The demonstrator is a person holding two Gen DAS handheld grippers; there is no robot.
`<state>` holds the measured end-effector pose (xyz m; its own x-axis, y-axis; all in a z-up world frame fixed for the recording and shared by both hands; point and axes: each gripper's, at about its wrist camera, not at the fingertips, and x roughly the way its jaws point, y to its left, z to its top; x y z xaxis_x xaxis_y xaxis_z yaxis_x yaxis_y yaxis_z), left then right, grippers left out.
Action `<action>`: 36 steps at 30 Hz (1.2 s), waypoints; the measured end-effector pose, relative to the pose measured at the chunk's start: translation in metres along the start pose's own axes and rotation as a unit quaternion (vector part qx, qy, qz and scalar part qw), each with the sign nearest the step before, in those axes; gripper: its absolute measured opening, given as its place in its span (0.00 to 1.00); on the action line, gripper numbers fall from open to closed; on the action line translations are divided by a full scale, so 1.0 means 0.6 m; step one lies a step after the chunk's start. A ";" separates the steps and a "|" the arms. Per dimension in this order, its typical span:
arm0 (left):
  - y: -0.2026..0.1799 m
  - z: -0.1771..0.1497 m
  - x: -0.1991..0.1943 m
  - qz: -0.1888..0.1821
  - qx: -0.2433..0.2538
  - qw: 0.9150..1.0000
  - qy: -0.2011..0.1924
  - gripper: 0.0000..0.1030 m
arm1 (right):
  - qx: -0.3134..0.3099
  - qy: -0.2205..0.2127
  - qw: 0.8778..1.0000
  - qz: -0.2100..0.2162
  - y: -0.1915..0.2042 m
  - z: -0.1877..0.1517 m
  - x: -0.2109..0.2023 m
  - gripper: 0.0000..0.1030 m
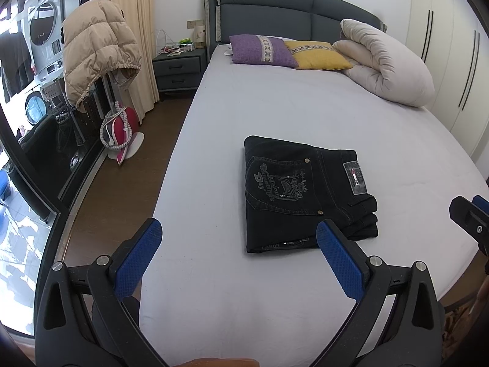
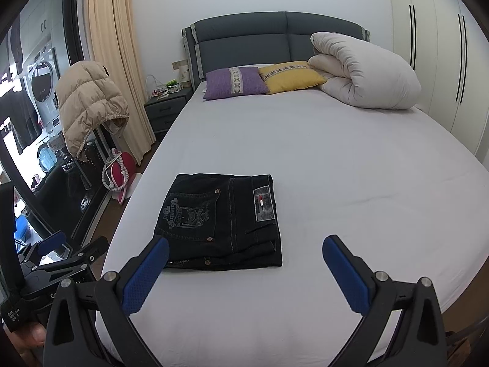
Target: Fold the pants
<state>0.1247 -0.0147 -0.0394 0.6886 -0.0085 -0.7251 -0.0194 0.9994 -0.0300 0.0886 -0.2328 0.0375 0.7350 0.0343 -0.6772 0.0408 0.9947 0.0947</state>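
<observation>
Dark denim pants (image 1: 305,192) lie folded into a compact rectangle on the white bed sheet (image 1: 275,116), back pocket print and waist label facing up. They also show in the right wrist view (image 2: 223,220). My left gripper (image 1: 240,238) is open and empty, held above the sheet just in front of the pants. My right gripper (image 2: 246,253) is open and empty, also just in front of the pants, to their right. The right gripper's tip shows at the left wrist view's right edge (image 1: 470,214); the left gripper shows at the right wrist view's lower left (image 2: 61,253).
A purple pillow (image 1: 259,50), a yellow pillow (image 1: 318,55) and a rolled white duvet (image 1: 388,64) lie at the headboard. A nightstand (image 1: 178,67), a beige puffer jacket (image 1: 97,52) and a red iron (image 1: 122,128) stand left of the bed. Wardrobe doors (image 1: 452,46) are at right.
</observation>
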 end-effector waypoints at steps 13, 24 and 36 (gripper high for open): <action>-0.002 -0.002 0.004 -0.001 0.002 1.000 0.001 1.00 | 0.000 0.002 1.000 0.001 -0.001 0.000 0.003 1.00; -0.002 -0.002 0.005 -0.002 0.001 1.000 0.001 1.00 | 0.000 0.002 1.000 0.001 -0.002 -0.002 0.004 1.00; -0.003 -0.002 0.005 -0.003 0.001 1.000 0.001 1.00 | 0.000 0.003 1.000 0.001 -0.002 0.000 0.004 1.00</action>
<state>0.1257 -0.0164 -0.0426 0.6869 -0.0137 -0.7266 -0.0138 0.9994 -0.0318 0.0901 -0.2341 0.0358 0.7316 0.0371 -0.6807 0.0392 0.9946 0.0963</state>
